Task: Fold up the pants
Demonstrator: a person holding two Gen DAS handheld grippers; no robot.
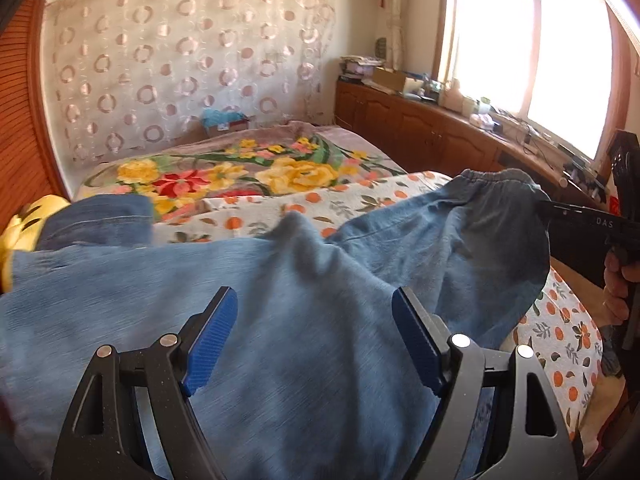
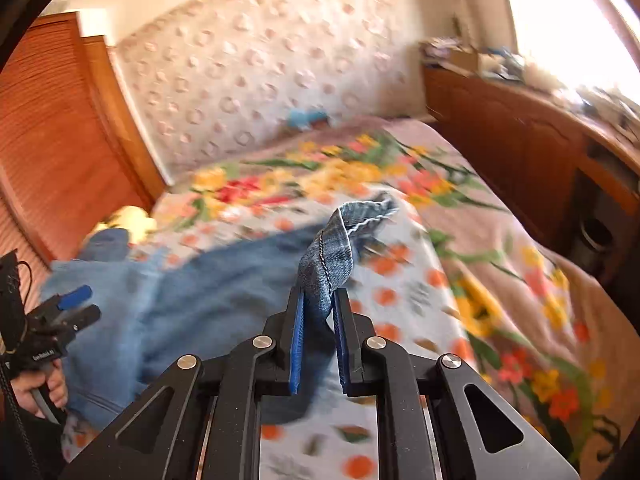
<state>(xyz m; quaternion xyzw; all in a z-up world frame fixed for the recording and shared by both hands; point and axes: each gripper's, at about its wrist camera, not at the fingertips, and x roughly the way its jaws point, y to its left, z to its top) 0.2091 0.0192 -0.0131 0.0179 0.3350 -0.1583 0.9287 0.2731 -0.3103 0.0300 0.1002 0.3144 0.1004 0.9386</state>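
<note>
Blue denim pants lie spread across the bed, partly bunched. My left gripper hovers just over the light blue cloth with its blue pads wide apart and nothing pinched between them. In the right wrist view, my right gripper is shut on a stitched edge of the pants, which stands up in a twisted fold above the pads. In the left wrist view that right gripper holds the lifted elastic waistband clear of the sheet. The left gripper also shows at the left edge, held by a hand.
The bed carries an orange-print sheet and a floral blanket farther back. A wooden cabinet with clutter runs under the window at right. A wooden wardrobe stands at left. A yellow object lies beside the pants.
</note>
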